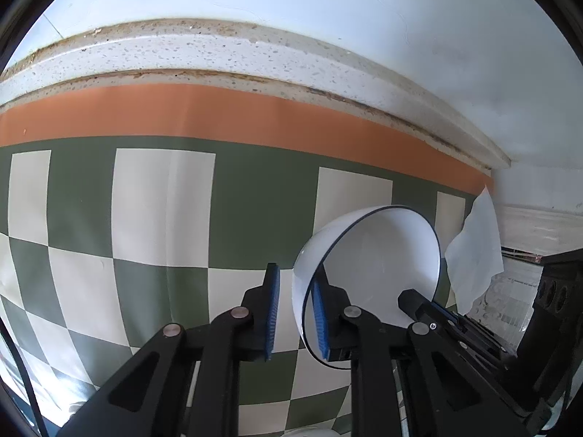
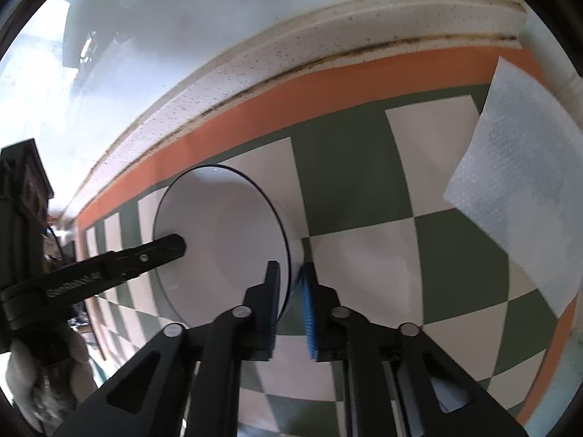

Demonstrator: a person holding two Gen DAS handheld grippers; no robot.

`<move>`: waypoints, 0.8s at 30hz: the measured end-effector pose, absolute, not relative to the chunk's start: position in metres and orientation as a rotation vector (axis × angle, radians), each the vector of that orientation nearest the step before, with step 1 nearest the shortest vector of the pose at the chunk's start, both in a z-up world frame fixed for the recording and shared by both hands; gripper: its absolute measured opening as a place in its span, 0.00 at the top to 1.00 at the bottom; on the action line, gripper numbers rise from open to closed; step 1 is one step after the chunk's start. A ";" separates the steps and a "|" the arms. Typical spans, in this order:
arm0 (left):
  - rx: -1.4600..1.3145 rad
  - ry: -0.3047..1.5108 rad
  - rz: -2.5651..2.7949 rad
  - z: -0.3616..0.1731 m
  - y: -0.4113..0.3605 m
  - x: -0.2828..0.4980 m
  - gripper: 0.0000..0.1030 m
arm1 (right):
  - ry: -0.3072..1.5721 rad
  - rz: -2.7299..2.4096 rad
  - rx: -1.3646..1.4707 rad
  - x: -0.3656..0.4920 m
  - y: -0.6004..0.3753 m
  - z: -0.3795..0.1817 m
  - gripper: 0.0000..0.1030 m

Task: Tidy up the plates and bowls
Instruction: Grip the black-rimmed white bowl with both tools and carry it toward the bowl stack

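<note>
A white bowl with a thin dark rim [image 1: 379, 266] is held tilted on edge above the green and cream checkered mat [image 1: 160, 211]. My left gripper [image 1: 295, 313] straddles its rim, right pad inside, left pad outside with a gap, so it looks open. In the right wrist view my right gripper [image 2: 291, 302] is shut on the opposite rim of the same bowl [image 2: 222, 240], one finger inside and one outside. The left gripper's finger [image 2: 160, 247] reaches into the bowl from the left. The right gripper's finger [image 1: 419, 302] shows in the left wrist view too.
A white textured cloth [image 2: 517, 196] lies at the mat's right end, also in the left wrist view [image 1: 473, 255]. An orange border [image 1: 218, 113] and a speckled ledge [image 1: 218, 54] run along the wall. A dark rack [image 1: 554, 291] stands to the right.
</note>
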State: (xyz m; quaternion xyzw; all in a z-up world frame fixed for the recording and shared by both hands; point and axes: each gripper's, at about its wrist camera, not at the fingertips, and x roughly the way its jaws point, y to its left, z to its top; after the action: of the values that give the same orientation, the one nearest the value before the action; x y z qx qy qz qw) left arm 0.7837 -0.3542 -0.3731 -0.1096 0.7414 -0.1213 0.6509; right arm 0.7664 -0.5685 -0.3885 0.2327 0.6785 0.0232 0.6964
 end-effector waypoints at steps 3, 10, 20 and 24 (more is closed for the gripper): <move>-0.275 1.680 -0.292 -0.370 -0.352 0.783 0.85 | 1.516 0.054 0.512 0.768 -0.567 -0.389 0.89; -0.194 1.668 -0.290 -0.366 -0.360 0.781 0.85 | 1.516 0.062 0.486 0.772 -0.559 -0.385 0.89; -0.223 1.766 -0.277 -0.403 -0.355 0.792 0.83 | 1.518 0.078 0.500 0.764 -0.567 -0.385 0.90; -0.246 1.743 -0.312 -0.401 -0.356 0.790 0.83 | 1.514 0.081 0.508 0.765 -0.572 -0.384 0.90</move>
State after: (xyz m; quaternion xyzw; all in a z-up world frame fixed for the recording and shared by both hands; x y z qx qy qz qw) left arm 0.7904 -0.3559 -0.4014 -0.1073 0.7599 -0.1359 0.6266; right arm 0.7649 -0.5719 -0.3843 0.2280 0.6788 0.0365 0.6971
